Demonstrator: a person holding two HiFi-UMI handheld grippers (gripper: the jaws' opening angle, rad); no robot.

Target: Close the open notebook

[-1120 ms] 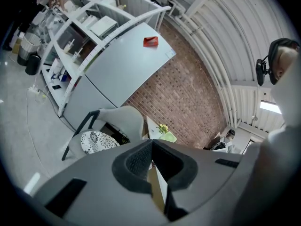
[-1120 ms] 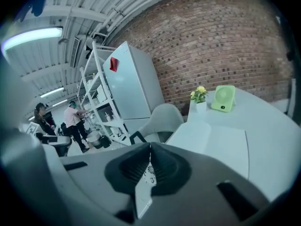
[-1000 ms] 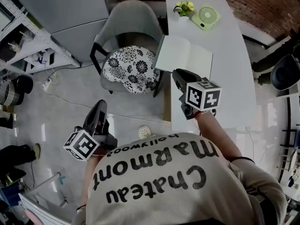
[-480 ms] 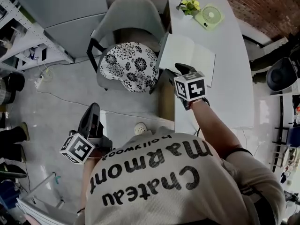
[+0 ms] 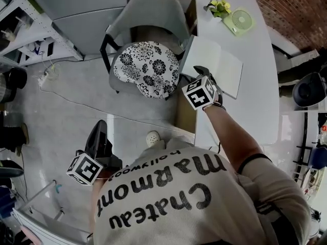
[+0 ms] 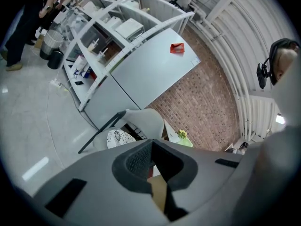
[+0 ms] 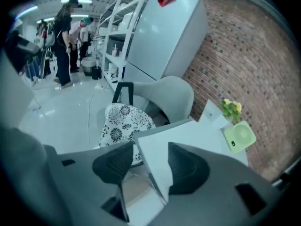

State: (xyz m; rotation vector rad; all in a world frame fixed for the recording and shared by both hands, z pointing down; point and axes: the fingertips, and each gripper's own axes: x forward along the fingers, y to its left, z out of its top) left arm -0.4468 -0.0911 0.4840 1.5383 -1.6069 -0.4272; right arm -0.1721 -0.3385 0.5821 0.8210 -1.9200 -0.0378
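The open notebook [image 5: 220, 64] lies flat with blank white pages on the white table [image 5: 248, 116], its left page reaching the table's left edge. My right gripper [image 5: 201, 71] points down at the notebook's near left corner. In the right gripper view its jaws [image 7: 148, 160] have just been opening and stand apart, with the notebook [image 7: 188, 135] corner between them and neither pad pressing on it. My left gripper [image 5: 100, 127] hangs low over the floor, left of the person's body and far from the table. Its jaws [image 6: 151, 160] look shut with nothing in them.
A grey chair [image 5: 148, 14] with a black-and-white flowered cushion [image 5: 145, 68] stands against the table's left side. A green fan [image 5: 241, 21] and a small potted plant [image 5: 217, 6] sit at the table's far end. Shelving and people show in the distance.
My right gripper has moved forward and down to the notebook's near left corner, rolling as it went, and its jaws have opened. My left gripper has sunk a little beside the body.
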